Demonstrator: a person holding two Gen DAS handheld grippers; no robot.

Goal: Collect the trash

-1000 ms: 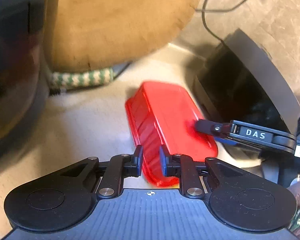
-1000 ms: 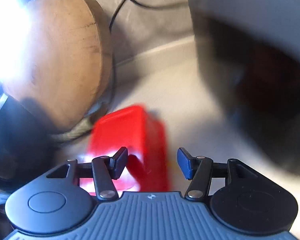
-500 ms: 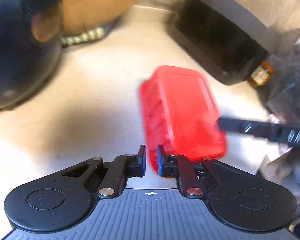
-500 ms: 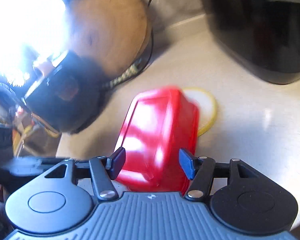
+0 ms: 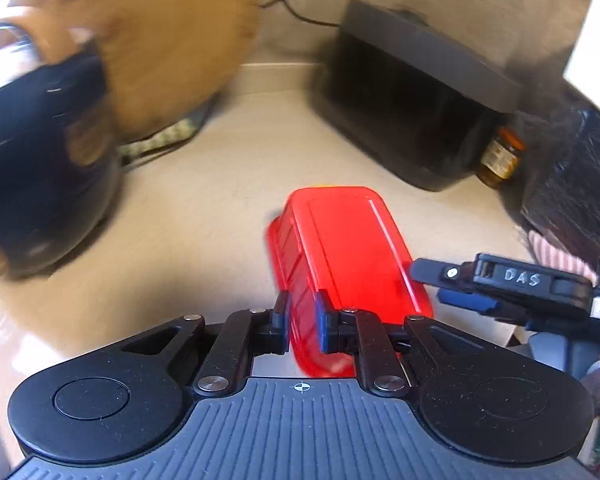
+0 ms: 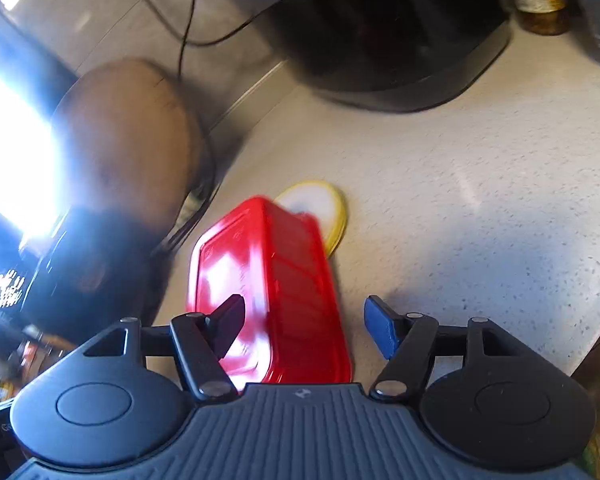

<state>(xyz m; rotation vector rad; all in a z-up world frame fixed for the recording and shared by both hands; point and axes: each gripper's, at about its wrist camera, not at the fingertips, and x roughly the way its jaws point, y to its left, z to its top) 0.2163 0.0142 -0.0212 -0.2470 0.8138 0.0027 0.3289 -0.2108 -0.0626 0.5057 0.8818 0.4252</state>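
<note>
One red container (image 5: pixel 340 248) of glossy, translucent plastic is in view, a rounded-cornered rectangular tub with faint ribs along its side wall, turned over so that its flat bottom faces up. Its long axis runs away from both cameras toward the back of the pale, finely speckled desk (image 6: pixel 480 184). The left tongs (image 5: pixel 303 322) pinch the near rim of the tub between their blue pads, the jaws narrow and just easing apart, the wall of the tub between them. The right tongs (image 6: pixel 308 322) stand wide around the tub's other end, their jaws opening, the pads not pressing on it. One round yellow lid (image 6: pixel 324 208), flat and thin, lies on the desk just behind the tub. One black appliance (image 5: pixel 412 108) stands at the back, one brown jar (image 5: pixel 500 156) beside it, and one rounded wooden board (image 5: pixel 172 40) to the left.
</note>
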